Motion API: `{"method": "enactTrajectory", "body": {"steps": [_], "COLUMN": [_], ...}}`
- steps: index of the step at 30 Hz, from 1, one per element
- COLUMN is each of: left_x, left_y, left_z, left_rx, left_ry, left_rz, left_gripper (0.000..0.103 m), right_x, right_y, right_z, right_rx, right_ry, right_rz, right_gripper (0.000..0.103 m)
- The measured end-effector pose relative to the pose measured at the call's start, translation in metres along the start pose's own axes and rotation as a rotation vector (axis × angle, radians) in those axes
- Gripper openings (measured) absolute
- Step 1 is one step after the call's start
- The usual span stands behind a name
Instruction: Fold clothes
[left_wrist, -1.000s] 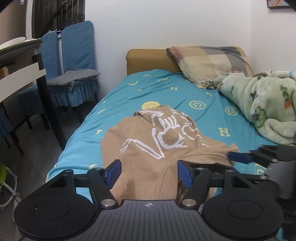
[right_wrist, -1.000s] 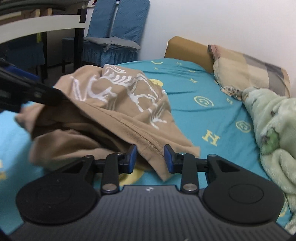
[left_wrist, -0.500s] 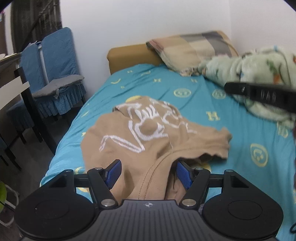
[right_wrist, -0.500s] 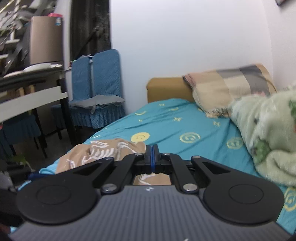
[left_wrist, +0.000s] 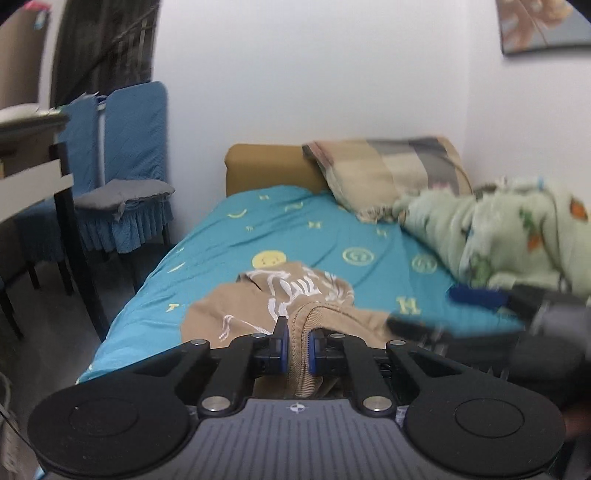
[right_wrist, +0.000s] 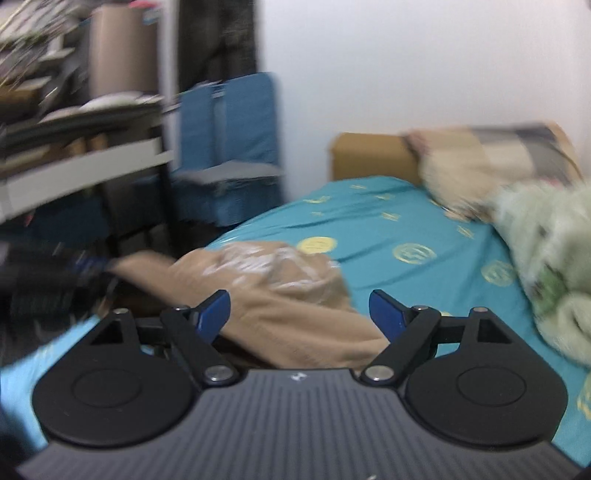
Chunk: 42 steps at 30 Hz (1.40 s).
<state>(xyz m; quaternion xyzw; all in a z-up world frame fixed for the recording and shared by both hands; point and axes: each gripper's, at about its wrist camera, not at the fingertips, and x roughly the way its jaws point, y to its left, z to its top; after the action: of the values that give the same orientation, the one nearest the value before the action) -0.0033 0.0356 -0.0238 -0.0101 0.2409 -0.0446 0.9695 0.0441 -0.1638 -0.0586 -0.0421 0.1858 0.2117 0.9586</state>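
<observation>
- One tan garment (left_wrist: 236, 314) with a white line print, lying crumpled on the near part of the bed (left_wrist: 303, 229), which has a teal sheet with yellow symbols.
- Left gripper (left_wrist: 295, 347): fingers closing, clenched on a ribbed tan edge of the garment that stands up between the blue pads.
- Right gripper (right_wrist: 299, 314): fingers opening, spread wide; the garment lies below and between them, neither pad pressing on it. View blurred.
- One plaid pillow (left_wrist: 391, 173) at the head of the bed, against a mustard headboard (left_wrist: 266, 166).
- One pale green blanket (left_wrist: 509, 229), bunched along the right side of the bed.
- Two blue-covered chairs (left_wrist: 125, 155) beside the bed, left of it, against the wall.
</observation>
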Motion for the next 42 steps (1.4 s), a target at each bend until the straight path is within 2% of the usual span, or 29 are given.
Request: {"method": "enactTrajectory", "body": {"steps": [3, 6, 8, 9, 12, 13, 16, 20, 22, 24, 27, 30, 32, 34, 38, 41, 42], "left_x": [-0.005, -0.014, -0.017, -0.019, -0.025, -0.028, -0.037, -0.047, -0.049, -0.05, -0.047, -0.029, -0.017, -0.008, 0.007, 0.018, 0.021], "left_y": [0.007, 0.01, 0.01, 0.009, 0.003, 0.0, -0.002, 0.004, 0.008, 0.012, 0.019, 0.033, 0.036, 0.035, 0.023, 0.007, 0.001], "left_z": [0.004, 0.005, 0.003, 0.002, 0.002, 0.003, 0.005, 0.008, 0.009, 0.01, 0.008, 0.003, -0.002, -0.006, -0.015, -0.022, -0.025], "left_rx": [-0.047, -0.072, -0.072, -0.07, -0.048, -0.039, -0.036, -0.077, -0.096, -0.115, -0.152, -0.234, -0.265, -0.258, -0.181, -0.111, -0.087], "left_ry": [-0.018, -0.021, -0.01, -0.007, -0.03, -0.046, -0.089, -0.118, -0.113, -0.1, -0.048, 0.061, 0.12, 0.16, 0.224, 0.266, 0.279], "left_rz": [-0.017, -0.032, -0.038, -0.046, -0.081, -0.086, -0.091, -0.091, -0.084, -0.074, -0.058, -0.098, -0.113, -0.113, -0.094, -0.096, -0.096], "left_gripper": [0.011, 0.01, 0.01, 0.01, 0.01, 0.01, 0.009, 0.009, 0.009, 0.009, 0.01, 0.012, 0.014, 0.016, 0.021, 0.031, 0.038], "right_x": [0.016, 0.031, 0.025, 0.017, -0.006, -0.011, -0.01, 0.005, 0.01, 0.008, -0.013, -0.035, -0.044, -0.048, -0.048, -0.051, -0.053], "right_y": [0.026, 0.025, 0.004, -0.01, -0.047, -0.055, -0.071, -0.089, -0.084, -0.069, -0.041, -0.026, -0.017, -0.008, -0.001, -0.006, -0.008], "right_z": [-0.008, -0.013, -0.009, -0.004, 0.004, 0.006, 0.005, -0.008, -0.01, -0.006, 0.004, 0.015, 0.018, 0.018, 0.017, 0.018, 0.019], "right_rx": [-0.136, -0.15, -0.027, 0.067, 0.334, 0.388, 0.448, 0.522, 0.49, 0.382, 0.194, 0.116, 0.078, 0.033, -0.015, -0.006, 0.001], "right_ry": [0.009, -0.023, -0.086, -0.119, -0.202, -0.212, -0.155, -0.012, 0.039, 0.031, -0.152, -0.295, -0.341, -0.361, -0.373, -0.381, -0.383], "right_rz": [-0.058, -0.206, -0.272, -0.275, -0.225, -0.22, -0.301, -0.318, -0.331, -0.387, -0.487, -0.497, -0.5, -0.507, -0.517, -0.521, -0.522], "right_gripper": [0.083, 0.083, 0.083, 0.083, 0.085, 0.085, 0.085, 0.085, 0.085, 0.085, 0.085, 0.085, 0.085, 0.085, 0.085, 0.085, 0.085]}}
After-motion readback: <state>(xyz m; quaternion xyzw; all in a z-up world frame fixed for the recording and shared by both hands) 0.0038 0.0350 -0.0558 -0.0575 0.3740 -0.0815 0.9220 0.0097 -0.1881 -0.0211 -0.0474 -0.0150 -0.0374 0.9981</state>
